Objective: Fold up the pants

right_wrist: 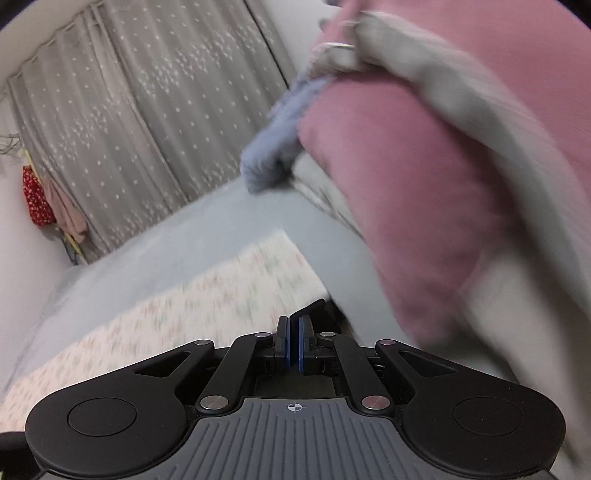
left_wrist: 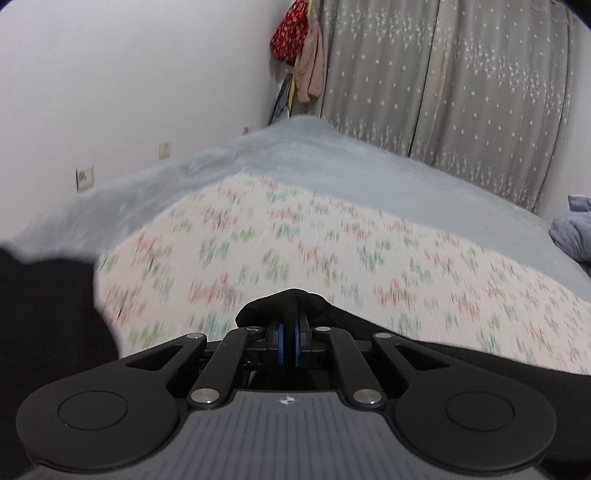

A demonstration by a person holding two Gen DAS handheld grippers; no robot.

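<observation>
Both claws are clenched on the black pants (left_wrist: 55,314), the left gripper (left_wrist: 290,334) pinching a bunched fold and the right gripper (right_wrist: 294,332) a corner, above a blurred floral sheet (left_wrist: 332,251) on the pale-blue bed (left_wrist: 332,166), with star-patterned curtains (left_wrist: 461,92) beyond.

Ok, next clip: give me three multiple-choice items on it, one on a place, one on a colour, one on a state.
1. The red garment hangs
A) beside the curtain
B) on the bed
C) on the pillow

2. The pants are
A) white
B) black
C) pink

3. The left claw is
A) wide open
B) out of view
C) shut on the pants

Key: 1 A, it hangs at the curtain's left edge by the wall. 2 B, black cloth bunches at the claw tips. 3 C, jaws nearly together with black fabric between them.
</observation>
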